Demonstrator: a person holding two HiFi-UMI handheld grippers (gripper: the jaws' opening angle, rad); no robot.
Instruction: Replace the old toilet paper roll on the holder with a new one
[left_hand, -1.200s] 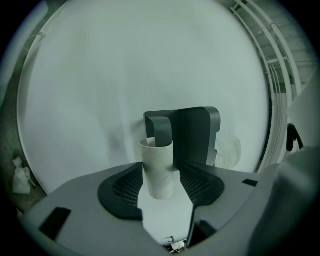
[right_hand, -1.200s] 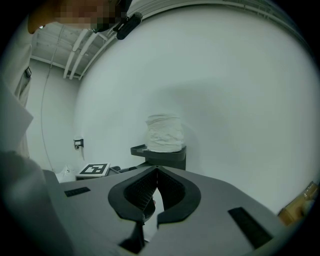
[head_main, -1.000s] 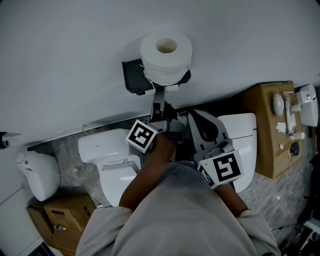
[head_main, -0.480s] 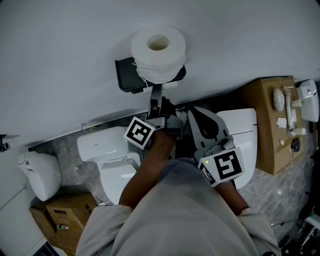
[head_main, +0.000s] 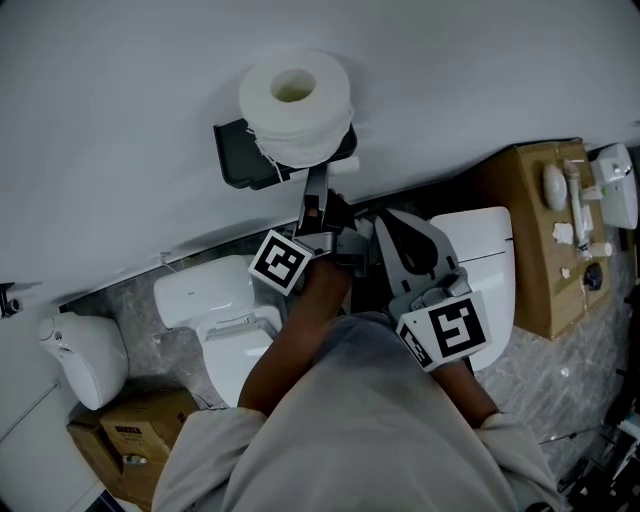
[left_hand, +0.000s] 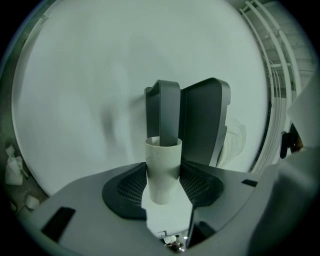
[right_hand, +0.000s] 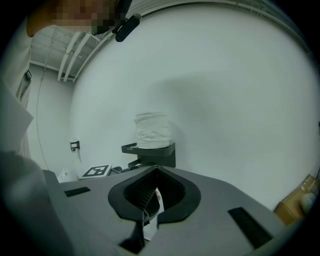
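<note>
White wall (head_main: 120, 80): black holder (head_main: 232, 160), full roll (head_main: 300, 125) standing on top. Left gripper (left_hand: 163, 180) jaws clamped on cardboard tube (left_hand: 163, 157); right gripper (right_hand: 152, 192) jaws together, empty.

**Clearance around the wall holder (head_main: 238, 160).** On the far side, the wall (head_main: 120, 110) closes off all passage. A full roll (head_main: 295, 100) standing on the holder's top shelf bars my approach from above. My left gripper (left_hand: 163, 176) is clamped on the cardboard tube (left_hand: 163, 165) and fills the gap beneath the shelf. The holder's grey arm (left_hand: 164, 107) runs into the tube directly ahead. Left of that arm I see only bare wall, so there is open room there. My right gripper (head_main: 390, 232), jaws together, sits nearer and to the right, apart from the holder. Lower down, a toilet (head_main: 215, 310) on the left and a carton (head_main: 530, 250) on the right narrow the space.
</note>
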